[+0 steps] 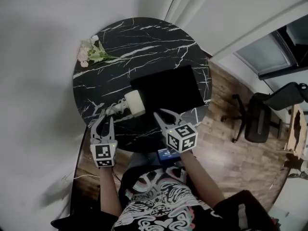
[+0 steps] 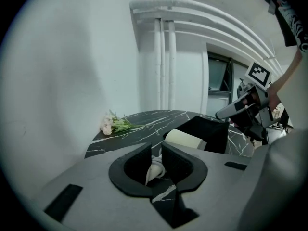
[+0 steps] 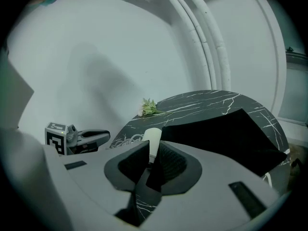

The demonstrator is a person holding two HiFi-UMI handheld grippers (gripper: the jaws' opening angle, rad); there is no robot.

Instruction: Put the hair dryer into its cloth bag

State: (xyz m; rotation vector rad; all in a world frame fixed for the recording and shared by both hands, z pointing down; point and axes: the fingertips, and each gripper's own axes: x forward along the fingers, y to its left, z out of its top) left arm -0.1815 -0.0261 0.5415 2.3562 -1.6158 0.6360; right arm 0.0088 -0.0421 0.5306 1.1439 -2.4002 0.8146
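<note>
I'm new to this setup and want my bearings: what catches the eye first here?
The round black marble table with white veins dominates, and a black cloth bag lies flat at its middle. The cream hair dryer lies at the bag's near left corner, its white cord coiled beside it, and a small bunch of pink flowers sits at the far left edge.

white wall (image 1: 38,57); wood floor (image 1: 226,143); black office chair (image 1: 257,119)
</note>
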